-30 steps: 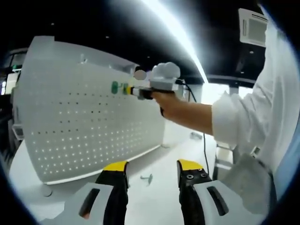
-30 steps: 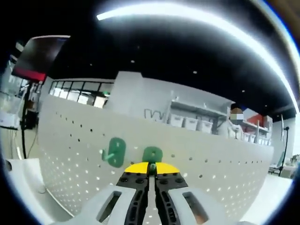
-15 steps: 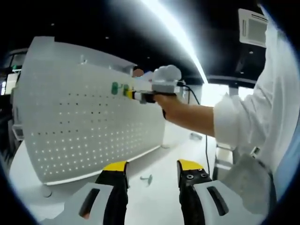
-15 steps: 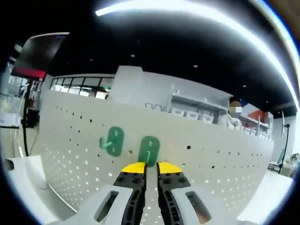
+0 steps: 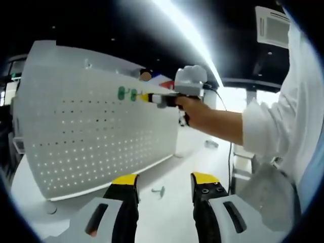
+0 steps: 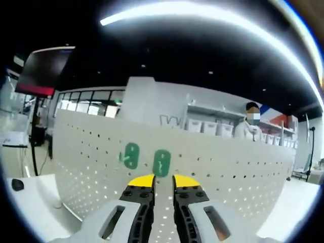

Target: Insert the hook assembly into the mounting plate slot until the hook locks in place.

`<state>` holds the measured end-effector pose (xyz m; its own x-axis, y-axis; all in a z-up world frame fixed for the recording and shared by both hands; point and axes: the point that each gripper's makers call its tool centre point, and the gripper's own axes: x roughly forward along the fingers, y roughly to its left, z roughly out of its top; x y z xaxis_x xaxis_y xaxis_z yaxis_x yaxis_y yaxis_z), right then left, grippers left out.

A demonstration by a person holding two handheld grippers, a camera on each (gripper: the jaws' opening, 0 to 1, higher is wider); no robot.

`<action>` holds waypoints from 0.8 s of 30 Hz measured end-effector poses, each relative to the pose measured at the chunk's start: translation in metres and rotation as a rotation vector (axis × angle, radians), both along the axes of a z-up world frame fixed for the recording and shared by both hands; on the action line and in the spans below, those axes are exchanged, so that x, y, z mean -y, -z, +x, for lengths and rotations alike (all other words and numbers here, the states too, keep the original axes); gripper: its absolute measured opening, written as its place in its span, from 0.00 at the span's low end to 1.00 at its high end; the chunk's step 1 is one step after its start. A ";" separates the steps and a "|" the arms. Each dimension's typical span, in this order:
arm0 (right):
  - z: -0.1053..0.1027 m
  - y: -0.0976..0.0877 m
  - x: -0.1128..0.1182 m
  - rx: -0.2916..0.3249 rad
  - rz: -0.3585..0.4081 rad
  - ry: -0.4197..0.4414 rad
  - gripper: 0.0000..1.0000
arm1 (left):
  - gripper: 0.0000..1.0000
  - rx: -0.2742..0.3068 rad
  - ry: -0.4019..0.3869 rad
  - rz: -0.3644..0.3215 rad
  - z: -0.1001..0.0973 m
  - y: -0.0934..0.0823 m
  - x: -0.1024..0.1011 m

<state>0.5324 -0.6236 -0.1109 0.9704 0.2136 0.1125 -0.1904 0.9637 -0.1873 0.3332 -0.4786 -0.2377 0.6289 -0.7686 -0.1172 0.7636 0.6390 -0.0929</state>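
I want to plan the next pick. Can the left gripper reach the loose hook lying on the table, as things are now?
Probably yes. The left gripper is open, and the loose hook lies on the bare white table just ahead of the gap between its fingers, with nothing between them.

Our left gripper view looks from low over the white table, well back from the upright pegboard, facing it at a slant; the right gripper reaches in from the right, up by the board. Our right gripper view sits close to the pegboard, facing it squarely. Both views share the board's upper part with two green hooks.
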 end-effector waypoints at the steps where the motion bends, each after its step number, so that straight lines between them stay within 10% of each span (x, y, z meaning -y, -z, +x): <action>1: -0.002 0.001 0.000 -0.002 0.004 -0.006 0.10 | 0.42 0.000 0.000 0.003 0.000 0.001 0.000; 12: -0.040 0.013 -0.001 -0.022 0.027 -0.045 0.10 | 0.41 -0.004 -0.003 0.026 0.000 0.006 -0.001; 24: -0.049 0.102 -0.052 -0.255 -0.103 -0.278 0.07 | 0.40 -0.009 -0.011 0.041 0.002 0.009 -0.003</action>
<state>0.4837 -0.5715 -0.2132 0.8678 0.4704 -0.1604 -0.4949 0.8471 -0.1933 0.3351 -0.4758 -0.2468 0.6361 -0.7561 -0.1540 0.7557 0.6507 -0.0735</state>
